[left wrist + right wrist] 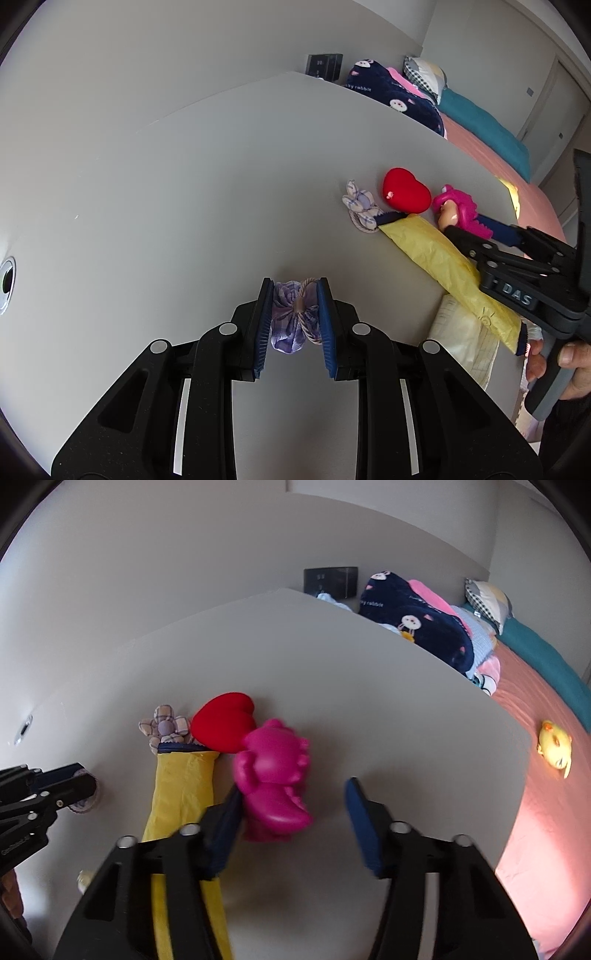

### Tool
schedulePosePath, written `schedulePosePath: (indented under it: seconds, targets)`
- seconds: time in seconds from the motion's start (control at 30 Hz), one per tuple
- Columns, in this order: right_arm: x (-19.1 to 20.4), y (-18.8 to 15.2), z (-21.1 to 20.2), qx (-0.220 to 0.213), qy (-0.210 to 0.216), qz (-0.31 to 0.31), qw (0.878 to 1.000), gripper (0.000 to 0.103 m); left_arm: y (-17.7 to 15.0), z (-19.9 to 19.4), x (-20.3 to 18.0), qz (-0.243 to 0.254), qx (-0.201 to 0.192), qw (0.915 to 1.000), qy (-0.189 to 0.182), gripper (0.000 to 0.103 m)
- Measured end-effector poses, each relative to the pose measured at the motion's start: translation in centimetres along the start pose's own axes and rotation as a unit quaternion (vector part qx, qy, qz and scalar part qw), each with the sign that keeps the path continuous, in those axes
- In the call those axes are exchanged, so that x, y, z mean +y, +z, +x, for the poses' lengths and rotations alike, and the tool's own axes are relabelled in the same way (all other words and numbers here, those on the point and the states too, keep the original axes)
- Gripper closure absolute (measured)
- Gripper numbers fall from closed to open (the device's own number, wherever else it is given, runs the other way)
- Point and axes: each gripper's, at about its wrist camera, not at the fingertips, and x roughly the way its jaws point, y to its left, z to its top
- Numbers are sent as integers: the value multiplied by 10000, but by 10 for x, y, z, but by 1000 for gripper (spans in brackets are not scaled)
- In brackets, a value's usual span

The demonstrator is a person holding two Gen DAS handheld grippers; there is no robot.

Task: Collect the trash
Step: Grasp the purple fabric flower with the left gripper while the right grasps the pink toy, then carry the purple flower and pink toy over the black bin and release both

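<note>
On the grey table (184, 184), the right gripper (291, 823) gapes wide, the pink toy (273, 775) touching its nine-o'clock finger. The left gripper (294, 325) clamps the purple fabric flower (291, 317) squarely between its jaws.

- The grey desk (184, 177) carries a red heart (406, 195), a checked cloth flower (359, 203), a pink toy (275, 775) and a yellow bag (183, 786), all close together.
- A purple cloth piece (293, 317) also sits on the desk, apart from the group.
- The bed (532, 812) beside the desk holds a yellow chick (554, 747) and a navy blanket (413, 627).
</note>
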Motion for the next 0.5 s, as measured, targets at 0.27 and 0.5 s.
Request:
schedulePosePath:
  seconds: [0.27,0.5]
  targets:
    - [-2,0,2,13,297,367,9989,66,0,-1,5,-69,-18,10000,-38,80]
    - [-12,-1,-16,-153,395,642,9970,66,-2,-5,2,21,-72,10000,-27,80]
